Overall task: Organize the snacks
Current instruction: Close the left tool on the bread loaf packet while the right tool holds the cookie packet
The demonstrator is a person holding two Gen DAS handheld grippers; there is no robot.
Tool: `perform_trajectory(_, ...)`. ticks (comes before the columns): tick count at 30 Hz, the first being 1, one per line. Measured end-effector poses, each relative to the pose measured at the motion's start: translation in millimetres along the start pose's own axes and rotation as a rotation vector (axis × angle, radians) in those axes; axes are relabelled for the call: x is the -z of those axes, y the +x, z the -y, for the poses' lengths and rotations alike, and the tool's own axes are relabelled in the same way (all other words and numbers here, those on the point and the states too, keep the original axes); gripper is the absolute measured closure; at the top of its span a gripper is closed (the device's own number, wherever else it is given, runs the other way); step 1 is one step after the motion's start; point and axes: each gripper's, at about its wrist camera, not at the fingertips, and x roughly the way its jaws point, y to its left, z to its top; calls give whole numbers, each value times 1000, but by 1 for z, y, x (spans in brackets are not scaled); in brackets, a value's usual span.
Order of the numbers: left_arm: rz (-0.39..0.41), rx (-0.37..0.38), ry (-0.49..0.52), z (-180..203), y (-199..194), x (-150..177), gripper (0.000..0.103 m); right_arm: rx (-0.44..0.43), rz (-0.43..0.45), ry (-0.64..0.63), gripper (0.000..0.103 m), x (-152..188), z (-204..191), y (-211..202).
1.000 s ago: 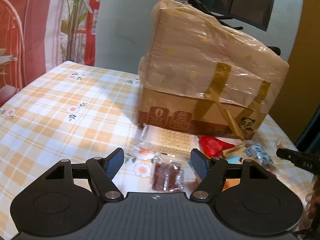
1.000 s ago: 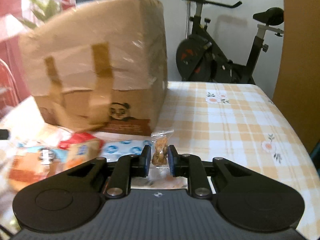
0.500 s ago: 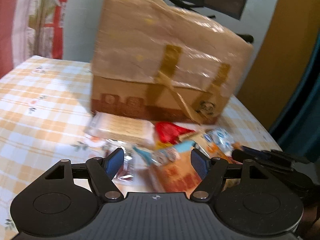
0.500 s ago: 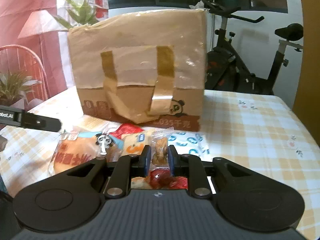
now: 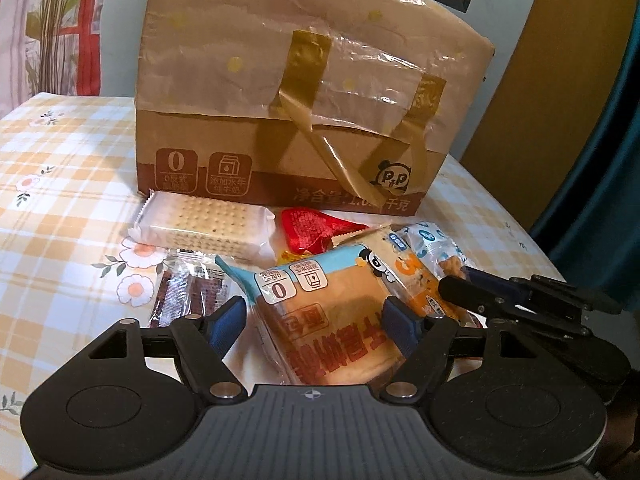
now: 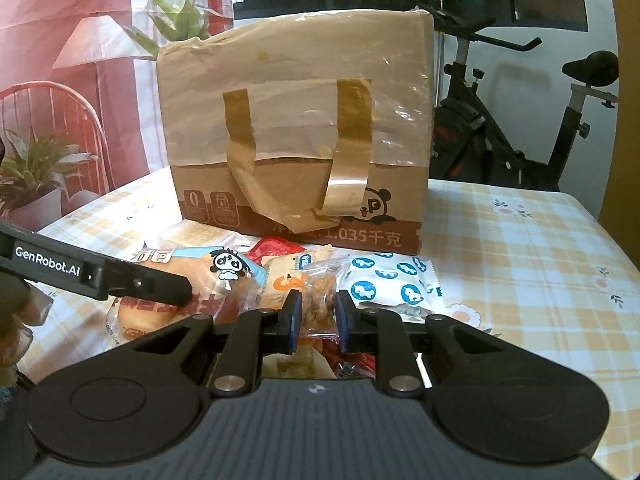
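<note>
Left gripper (image 5: 314,326): spread wide, its blue pads either side of the bread packet (image 5: 324,320), which lies between them at the near edge of the pile; contact with the pads cannot be told.
Right gripper (image 6: 316,316): clenched on a small clear packet of brown snack pieces (image 6: 320,300), held just above the pile.
Snack pile: on the checked tablecloth (image 5: 64,184), in front of the cardboard box (image 5: 304,92).
Cracker pack (image 5: 204,224): far left, touching the box's base.
Red wrapper (image 5: 312,228): right of the crackers.
Dark clear sachet (image 5: 184,292): near left.
Blue-and-white pouch (image 6: 384,284): right of the held packet.
</note>
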Motion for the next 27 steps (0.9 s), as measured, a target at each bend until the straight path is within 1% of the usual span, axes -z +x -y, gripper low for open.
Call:
perform_trajectory(5,-6,21,-36,-2,7,2,18,-19,7,-35,83,1,-5,1)
perform_trajectory(10,-33,75,-66,-4,13,5,18,-35,4,-4,83,2,0,2)
perform_trajectory(13,-40,91,-89,-6,15,7,17,-39,4,-4,83,2,0,2)
perform_trajectory(16,-43,108,-112,-9,16,8,20,-41,4,2,83,2,0,3)
perform_trajectory(19,-33,106,-79,-6,12,8,23,-42,4,5,83,2,0,3)
perform_trajectory(23,8,80,-24,-4,-2,6,34,-43,5,6,83,2,1,3)
perform_trajectory(27,41,57,-15,-9,-14,5,41,-41,11,-8,83,2,-2,2)
